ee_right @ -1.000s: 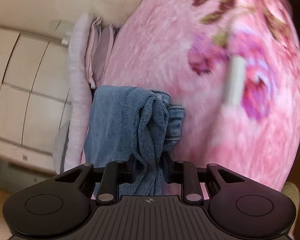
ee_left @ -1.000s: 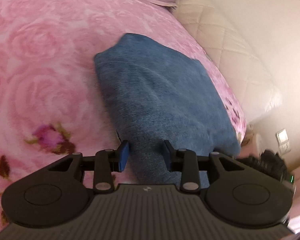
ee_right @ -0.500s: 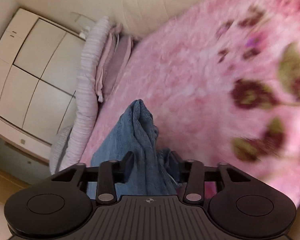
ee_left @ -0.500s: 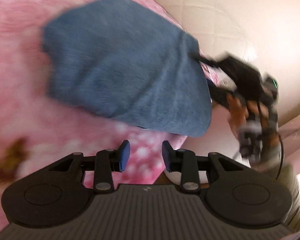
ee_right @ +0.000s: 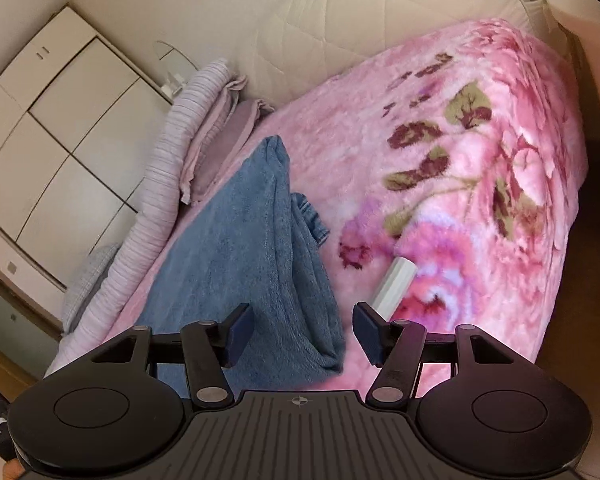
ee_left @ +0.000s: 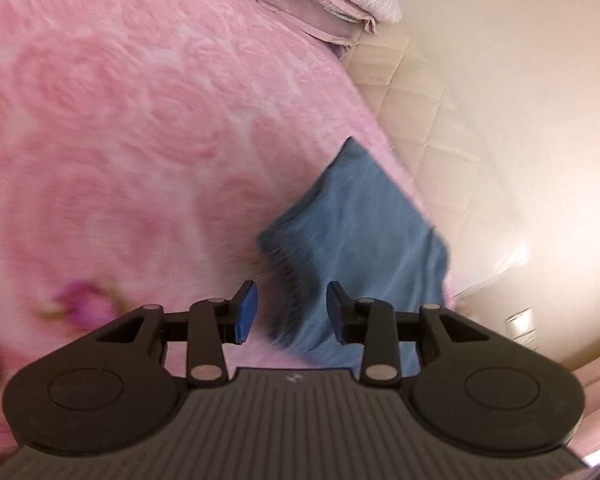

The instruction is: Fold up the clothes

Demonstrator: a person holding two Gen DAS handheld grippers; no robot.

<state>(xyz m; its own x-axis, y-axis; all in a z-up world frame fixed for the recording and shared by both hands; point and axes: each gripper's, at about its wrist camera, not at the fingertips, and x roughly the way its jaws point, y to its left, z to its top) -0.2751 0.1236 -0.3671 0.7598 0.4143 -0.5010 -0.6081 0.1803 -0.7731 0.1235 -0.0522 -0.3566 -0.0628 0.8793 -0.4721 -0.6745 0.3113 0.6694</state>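
A blue denim garment, folded into a block, lies on the pink rose blanket near the bed's right edge. My left gripper hovers at its near corner, blue pads apart and widening slightly, gripping nothing. In the right wrist view the garment stretches away from me with a raised fold along its right side. My right gripper straddles the near end of that fold. Its jaws are opening wide and the pads stand clear of the cloth.
A white tube lies on the blanket just beyond my right finger. Folded pink linens and a striped roll line the bed's far side, next to white cabinets. Cream quilted padding borders the bed.
My right gripper was shut on the bunched denim fold; its jaws have spread and let it go. The left view has swung, and the garment now sits lower right.
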